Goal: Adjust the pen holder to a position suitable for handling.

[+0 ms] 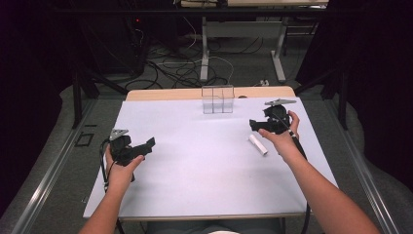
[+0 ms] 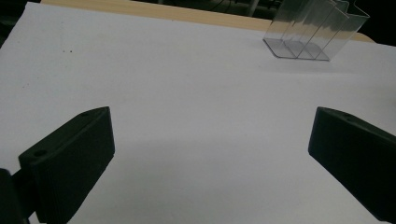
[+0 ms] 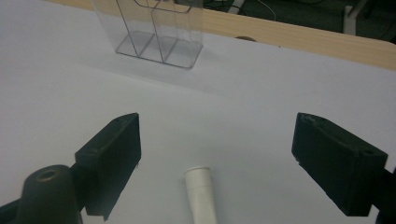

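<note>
A short white tube (image 1: 258,144) lies on the white table cover at the right, and its open end (image 3: 201,196) points away between and below my right gripper's jaws. My right gripper (image 3: 217,140) hangs above it, open, with its pads clear of the tube; a hand holds it (image 1: 258,126) just beyond the tube. A clear plastic holder (image 1: 217,99) with three compartments stands empty at the far middle of the table. My left gripper (image 1: 148,145) rests at the left, open with nothing between its jaws (image 2: 210,140), and faces toward the holder (image 2: 313,32).
The white cover (image 1: 204,165) spans most of the table, with a strip of bare wood (image 1: 165,94) along the far edge. Beyond the table are cables and metal table legs (image 1: 204,53) on the floor. Dark frames stand at both sides.
</note>
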The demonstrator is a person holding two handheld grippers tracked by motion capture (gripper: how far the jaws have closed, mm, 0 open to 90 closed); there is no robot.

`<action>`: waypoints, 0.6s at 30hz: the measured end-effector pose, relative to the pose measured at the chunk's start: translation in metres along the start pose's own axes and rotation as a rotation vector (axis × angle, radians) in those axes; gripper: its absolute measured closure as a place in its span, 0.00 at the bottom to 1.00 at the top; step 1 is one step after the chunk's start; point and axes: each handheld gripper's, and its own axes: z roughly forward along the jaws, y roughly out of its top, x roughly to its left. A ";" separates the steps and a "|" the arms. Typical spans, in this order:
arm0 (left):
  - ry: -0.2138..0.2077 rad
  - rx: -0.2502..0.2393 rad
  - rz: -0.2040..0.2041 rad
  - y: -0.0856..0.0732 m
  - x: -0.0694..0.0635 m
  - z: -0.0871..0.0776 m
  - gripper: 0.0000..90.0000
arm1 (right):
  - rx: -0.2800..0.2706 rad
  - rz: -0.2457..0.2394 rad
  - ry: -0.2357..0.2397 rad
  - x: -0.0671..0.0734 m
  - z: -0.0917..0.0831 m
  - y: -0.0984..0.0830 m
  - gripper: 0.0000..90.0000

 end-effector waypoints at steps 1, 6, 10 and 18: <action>-0.001 0.001 0.001 0.000 0.000 0.000 0.00 | 0.001 -0.020 0.004 0.002 0.001 0.006 0.17; -0.004 0.012 0.008 0.000 0.001 0.001 0.00 | 0.039 -0.044 0.006 0.008 0.005 0.017 0.21; -0.006 0.010 0.008 0.000 0.001 0.001 0.00 | 0.039 -0.046 0.013 0.011 0.011 0.028 0.21; -0.005 0.011 0.003 0.000 0.002 0.002 0.00 | 0.065 -0.099 0.044 0.019 0.021 0.051 0.20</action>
